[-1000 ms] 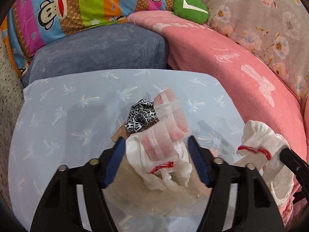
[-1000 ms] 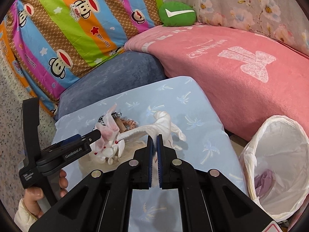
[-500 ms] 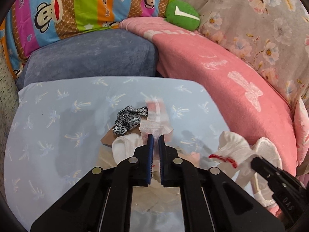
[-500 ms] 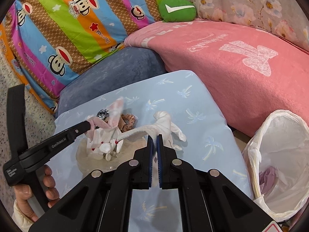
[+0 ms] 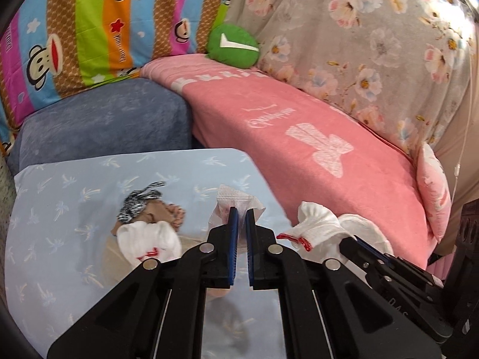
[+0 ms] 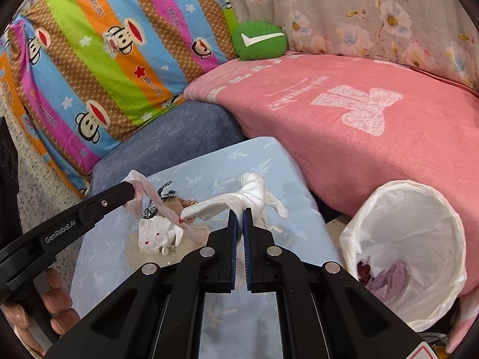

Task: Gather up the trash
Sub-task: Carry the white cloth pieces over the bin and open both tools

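My left gripper (image 5: 242,213) is shut on a clear pink plastic wrapper (image 5: 231,199) and holds it above the light blue table (image 5: 54,197); the wrapper also shows in the right wrist view (image 6: 143,188), hanging from the left gripper (image 6: 127,190). My right gripper (image 6: 240,214) is shut on a white sock with a red mark (image 6: 239,197), also seen in the left wrist view (image 5: 317,224). A second white sock (image 5: 148,240), a black-and-white scrunchie (image 5: 136,202) and brown scraps (image 5: 167,212) lie on the table. A white-lined trash bin (image 6: 410,248) stands to the right.
A pink blanket-covered sofa (image 6: 359,125) runs along the right behind the bin. A blue-grey cushion (image 5: 98,119), a striped monkey-print pillow (image 6: 104,45) and a green round cushion (image 6: 259,43) sit behind the table. Speckled floor (image 6: 33,179) lies on the left.
My left gripper has closed on the pink wrapper and lifted it off the pile, swinging to the right. My right gripper has stayed shut on the white sock.
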Demonstrator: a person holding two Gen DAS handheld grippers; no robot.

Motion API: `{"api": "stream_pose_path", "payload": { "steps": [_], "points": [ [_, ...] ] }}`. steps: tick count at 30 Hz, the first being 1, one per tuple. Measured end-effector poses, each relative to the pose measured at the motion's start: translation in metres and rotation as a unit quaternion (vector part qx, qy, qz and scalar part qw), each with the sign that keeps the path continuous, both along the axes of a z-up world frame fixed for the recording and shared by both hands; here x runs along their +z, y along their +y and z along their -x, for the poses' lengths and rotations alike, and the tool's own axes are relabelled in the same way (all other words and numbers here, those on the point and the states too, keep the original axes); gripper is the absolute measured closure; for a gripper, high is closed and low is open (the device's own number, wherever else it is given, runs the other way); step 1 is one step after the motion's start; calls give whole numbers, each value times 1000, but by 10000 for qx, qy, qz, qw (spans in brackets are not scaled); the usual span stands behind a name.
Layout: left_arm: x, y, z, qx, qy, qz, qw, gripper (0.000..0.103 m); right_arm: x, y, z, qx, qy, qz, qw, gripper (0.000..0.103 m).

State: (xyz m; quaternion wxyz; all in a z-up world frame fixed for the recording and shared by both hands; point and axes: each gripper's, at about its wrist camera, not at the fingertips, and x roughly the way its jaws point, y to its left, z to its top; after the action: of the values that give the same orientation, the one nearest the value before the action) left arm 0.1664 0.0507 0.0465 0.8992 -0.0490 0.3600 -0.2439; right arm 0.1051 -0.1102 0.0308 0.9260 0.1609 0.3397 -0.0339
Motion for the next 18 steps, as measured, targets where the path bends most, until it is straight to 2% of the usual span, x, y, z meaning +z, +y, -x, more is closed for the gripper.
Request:
{"api": "stream_pose_path", "payload": {
  "steps": [9, 18],
  "points": [
    [10, -62, 29, -575, -95, 66, 9983, 98, 6, -53, 39, -481, -104, -34, 9988, 99],
    [14, -118, 52, -1045, -74, 64, 9945, 98, 0, -104, 72, -904, -90, -103, 9958, 99]
  ]
}}
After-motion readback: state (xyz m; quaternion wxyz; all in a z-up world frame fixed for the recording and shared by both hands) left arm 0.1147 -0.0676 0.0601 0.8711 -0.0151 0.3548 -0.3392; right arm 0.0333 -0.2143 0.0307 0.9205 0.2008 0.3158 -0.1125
